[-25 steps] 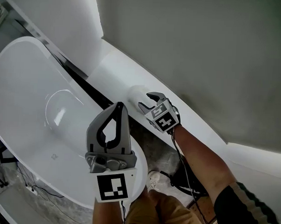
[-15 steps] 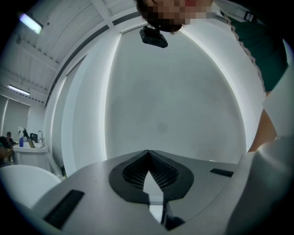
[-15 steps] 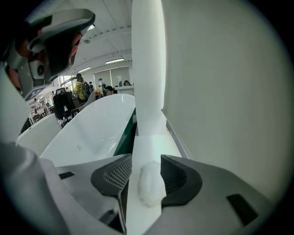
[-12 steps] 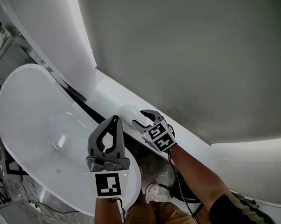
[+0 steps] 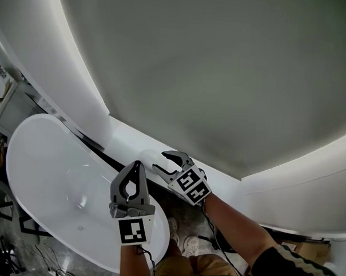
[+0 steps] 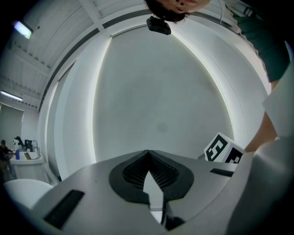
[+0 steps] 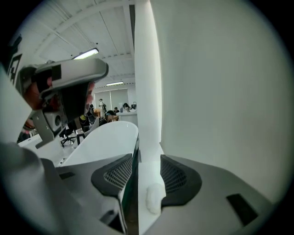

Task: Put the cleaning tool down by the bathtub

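Observation:
The cleaning tool (image 5: 146, 158), a small white fluffy pad, lies on the white ledge (image 5: 124, 139) between the wall and the white bathtub (image 5: 51, 175). My right gripper (image 5: 159, 161) is open just behind it. In the right gripper view the cleaning tool (image 7: 155, 200) rests on the ledge between the spread jaws of the right gripper (image 7: 146, 158), close to the right pad, with a gap on the left. My left gripper (image 5: 136, 163) is shut and empty, held upright over the tub's near rim. In the left gripper view the left gripper (image 6: 148, 152) points at the wall.
A dark gap (image 5: 110, 159) runs between tub and ledge. The curved grey wall (image 5: 210, 79) rises behind the ledge. The person's shoes (image 5: 182, 243) and cables are on the stone floor below. Desks and people (image 7: 110, 111) show far beyond the tub (image 7: 105, 142).
The head view has tilted up and pulled back, so tub and grippers look smaller and lower. The right gripper stays open by the pad on the ledge; the left stays shut.

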### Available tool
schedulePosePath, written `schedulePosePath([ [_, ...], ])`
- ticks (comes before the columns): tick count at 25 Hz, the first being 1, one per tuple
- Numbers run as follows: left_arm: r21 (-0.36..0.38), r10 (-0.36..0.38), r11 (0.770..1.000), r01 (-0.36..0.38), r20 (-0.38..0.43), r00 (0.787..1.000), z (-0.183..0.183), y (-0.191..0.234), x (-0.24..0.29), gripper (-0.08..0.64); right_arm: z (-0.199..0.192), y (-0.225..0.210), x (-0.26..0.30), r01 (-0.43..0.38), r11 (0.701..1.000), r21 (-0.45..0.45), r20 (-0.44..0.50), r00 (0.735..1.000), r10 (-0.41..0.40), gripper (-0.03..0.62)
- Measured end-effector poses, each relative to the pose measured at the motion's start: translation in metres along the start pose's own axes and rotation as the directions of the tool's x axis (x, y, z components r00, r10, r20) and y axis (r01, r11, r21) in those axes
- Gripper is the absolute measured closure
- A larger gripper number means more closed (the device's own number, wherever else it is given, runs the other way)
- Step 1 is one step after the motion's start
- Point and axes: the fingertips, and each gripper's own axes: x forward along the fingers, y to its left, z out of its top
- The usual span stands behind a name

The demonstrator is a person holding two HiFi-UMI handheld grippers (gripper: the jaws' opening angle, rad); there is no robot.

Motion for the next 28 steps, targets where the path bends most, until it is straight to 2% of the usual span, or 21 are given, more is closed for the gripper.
schedulePosePath([
  [2, 0.002, -0.004, 1.0, 0.004, -0.006, 1.0, 0.014, -0.009, -0.012, 0.554, 0.017, 0.014, -0.026, -0.011, 1.0, 0.005, 0.038, 0.999, 0.011, 0.393],
  [4, 0.039, -0.021, 0.999, 0.021, 0.002, 1.0, 0.03, -0.018, -0.022, 0.554, 0.037, 0.028, -0.05, -0.011, 1.0, -0.008, 0.086, 0.996, 0.012, 0.393],
  [9, 0.108, -0.071, 0.992, 0.066, 0.048, 0.996, 0.07, -0.044, -0.024, 0.554, 0.08, 0.036, -0.106, 0.037, 0.996, -0.081, 0.2, 0.98, -0.02, 0.394],
  [17, 0.078, -0.048, 0.996, 0.039, 0.125, 0.991, 0.138, -0.068, -0.064, 0.554, 0.136, 0.059, -0.209, 0.092, 0.988, -0.124, 0.35, 0.936, -0.043, 0.394],
  [25, 0.111, -0.062, 0.993, 0.041, 0.197, 0.978, 0.198, -0.101, -0.102, 0.554, 0.177, 0.088, -0.312, 0.135, 0.981, -0.139, 0.54, 0.841, -0.039, 0.408],
  [28, 0.144, -0.09, 0.988, 0.06, 0.215, 0.972, 0.219, -0.118, -0.117, 0.554, 0.187, 0.1, -0.348, 0.184, 0.968, -0.172, 0.586, 0.809, -0.05, 0.417],
])
